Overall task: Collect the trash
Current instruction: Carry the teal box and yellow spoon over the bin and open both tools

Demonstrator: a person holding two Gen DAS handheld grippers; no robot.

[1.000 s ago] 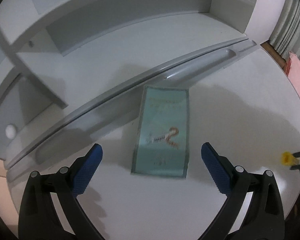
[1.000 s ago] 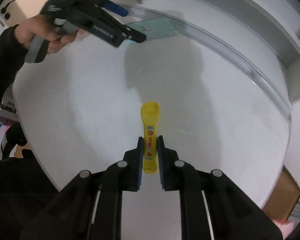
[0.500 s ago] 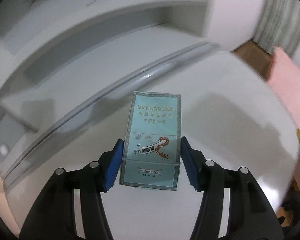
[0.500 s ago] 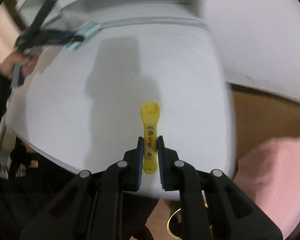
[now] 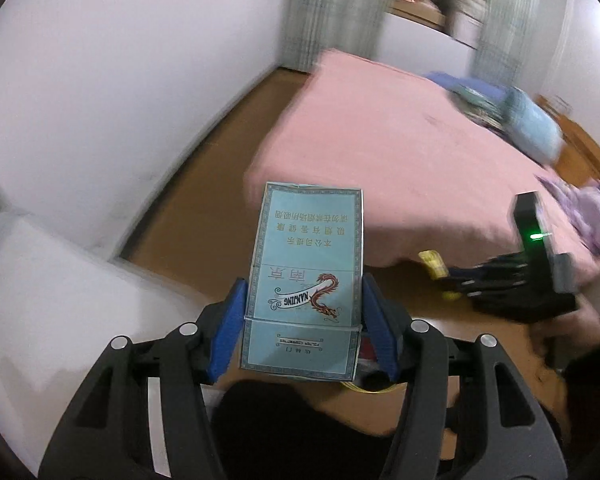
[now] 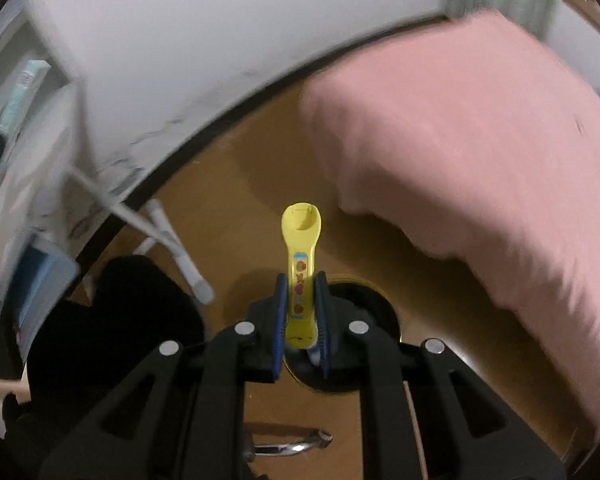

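Both jaws clenched — left gripper (image 5: 302, 320) on cigarette pack (image 5: 306, 276), right gripper (image 6: 301, 320) on yellow scoop (image 6: 300, 264), above wooden floor (image 6: 236, 184).

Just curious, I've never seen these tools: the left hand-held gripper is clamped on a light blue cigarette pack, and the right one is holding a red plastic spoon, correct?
Not quite. The right hand-held gripper is clamped on a yellow plastic spoon, not a red one; the right wrist view shows it plainly. The rest holds: the left hand-held gripper is clamped on the light blue cigarette pack.
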